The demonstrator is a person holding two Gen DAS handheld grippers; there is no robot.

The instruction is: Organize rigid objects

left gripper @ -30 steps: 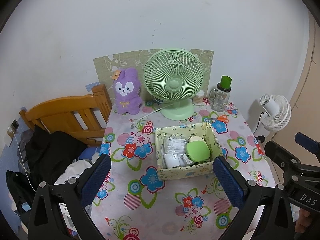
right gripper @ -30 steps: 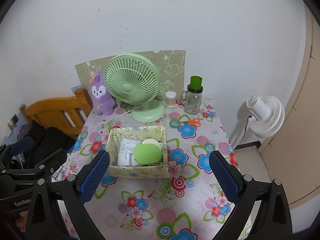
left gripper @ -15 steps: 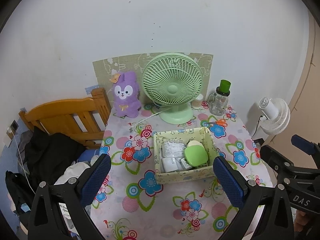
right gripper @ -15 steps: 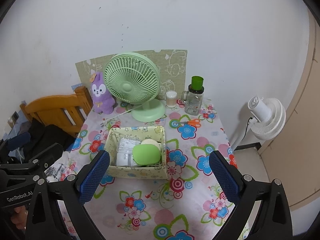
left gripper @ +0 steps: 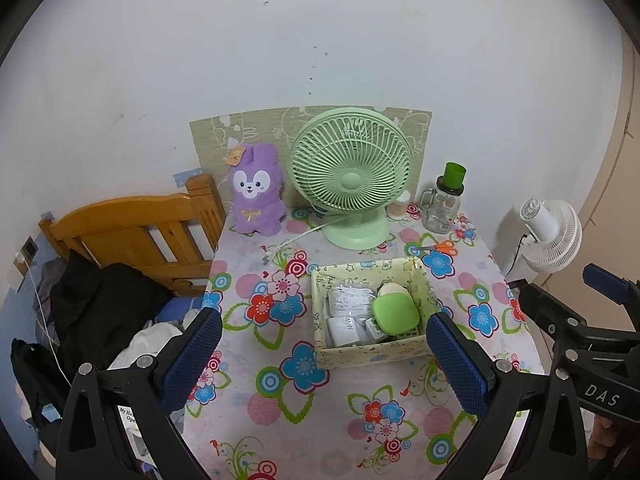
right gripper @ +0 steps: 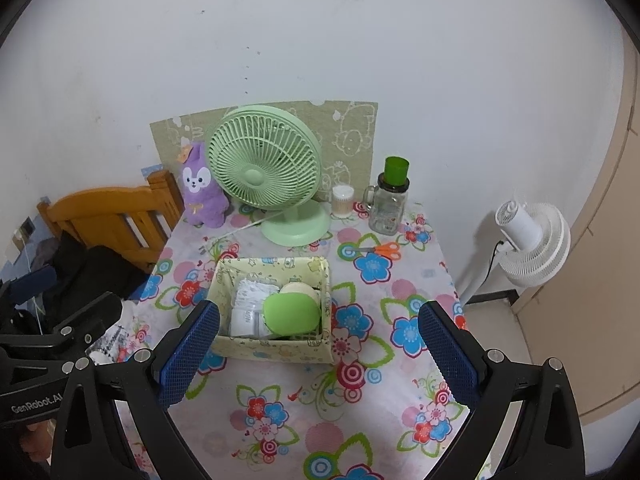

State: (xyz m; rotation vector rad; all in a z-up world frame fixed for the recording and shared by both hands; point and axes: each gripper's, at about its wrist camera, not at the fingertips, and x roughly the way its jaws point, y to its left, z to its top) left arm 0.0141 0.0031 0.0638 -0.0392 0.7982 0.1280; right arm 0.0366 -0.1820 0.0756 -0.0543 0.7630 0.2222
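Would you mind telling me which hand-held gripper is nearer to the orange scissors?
Right. The right hand-held gripper hovers open near the table's right side, where the orange scissors lie; the left hand-held gripper, also open, is over the left side, farther away.

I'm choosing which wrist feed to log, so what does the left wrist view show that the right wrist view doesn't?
Only the left wrist view shows the right gripper at its right edge. Only the right wrist view shows the left gripper at its left edge, and the cotton swab jar unobstructed. Both share the green fan, purple plush, scissors and the box holding a green case.
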